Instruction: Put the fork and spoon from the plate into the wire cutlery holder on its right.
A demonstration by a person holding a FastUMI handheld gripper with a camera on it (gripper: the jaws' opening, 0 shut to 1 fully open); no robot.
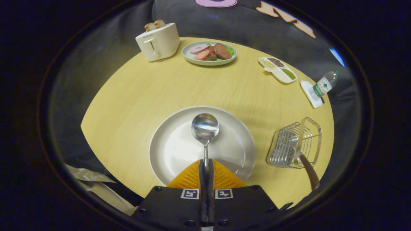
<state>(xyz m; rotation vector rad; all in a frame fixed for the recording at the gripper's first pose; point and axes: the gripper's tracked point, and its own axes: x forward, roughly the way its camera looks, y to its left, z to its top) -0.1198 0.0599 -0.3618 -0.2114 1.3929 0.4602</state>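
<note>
My gripper (205,163) is shut on the thin handle of a shiny metal spoon (205,127). The spoon's bowl points away from me, just ahead of the fingers, over the middle of a wide white plate (173,150). I cannot tell whether the spoon rests on the plate or hangs just above it. To the right of the plate stands the wire cutlery holder (293,144) on the yellow wooden table (128,96). A brown handle (310,175) leans out of the holder toward me; its working end is hidden among the wires.
Beyond the plate stand a cream toaster (157,40) with bread in it, a green plate of sliced meat (208,53), a divided snack dish (277,69) and a water bottle (325,84) on a white coaster. The table's round edge runs close behind the holder.
</note>
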